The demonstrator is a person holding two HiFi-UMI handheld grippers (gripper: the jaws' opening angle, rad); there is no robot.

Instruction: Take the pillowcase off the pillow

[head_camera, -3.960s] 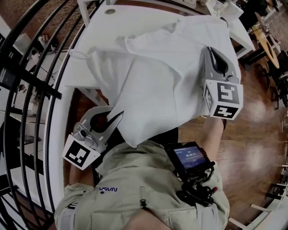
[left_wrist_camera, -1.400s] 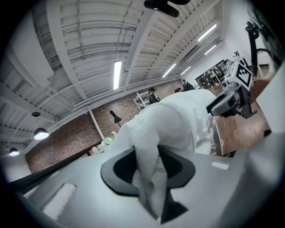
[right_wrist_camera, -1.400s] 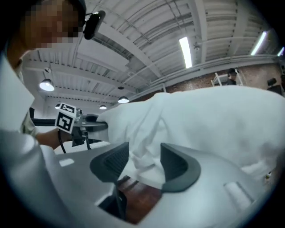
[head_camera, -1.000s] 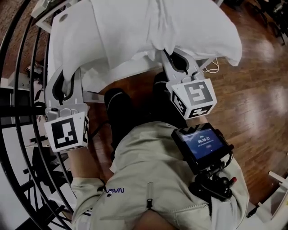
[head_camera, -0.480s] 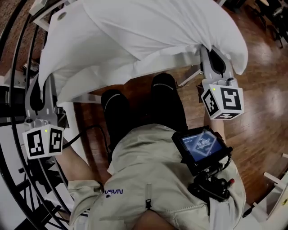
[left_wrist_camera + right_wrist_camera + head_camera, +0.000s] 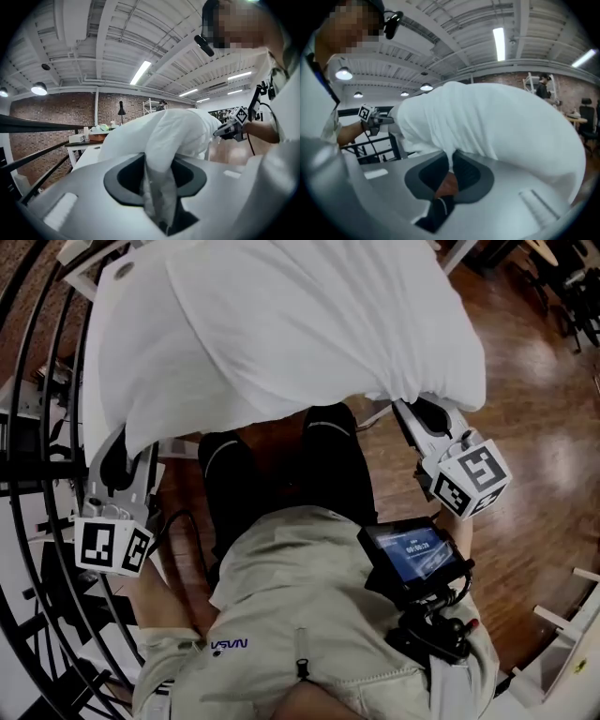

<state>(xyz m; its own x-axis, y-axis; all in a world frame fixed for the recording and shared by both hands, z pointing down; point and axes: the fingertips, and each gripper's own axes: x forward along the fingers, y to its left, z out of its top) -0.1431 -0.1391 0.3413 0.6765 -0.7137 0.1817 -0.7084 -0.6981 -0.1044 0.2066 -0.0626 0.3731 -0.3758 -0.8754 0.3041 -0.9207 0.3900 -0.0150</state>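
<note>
Brown wood floor (image 6: 525, 409) lies below, with black rails (image 6: 37, 427) left of the white worktop (image 6: 112, 324). The pillowcase (image 6: 300, 324) hangs over the worktop and the person's legs (image 6: 281, 474). The left gripper (image 6: 117, 451) and right gripper (image 6: 417, 411) each pinch its cloth, jaws opening a little.

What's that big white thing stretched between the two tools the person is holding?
The bulging white pillowcase, clearest in the head view. The left tool and right tool each have its cloth between jaws that are opening.
</note>
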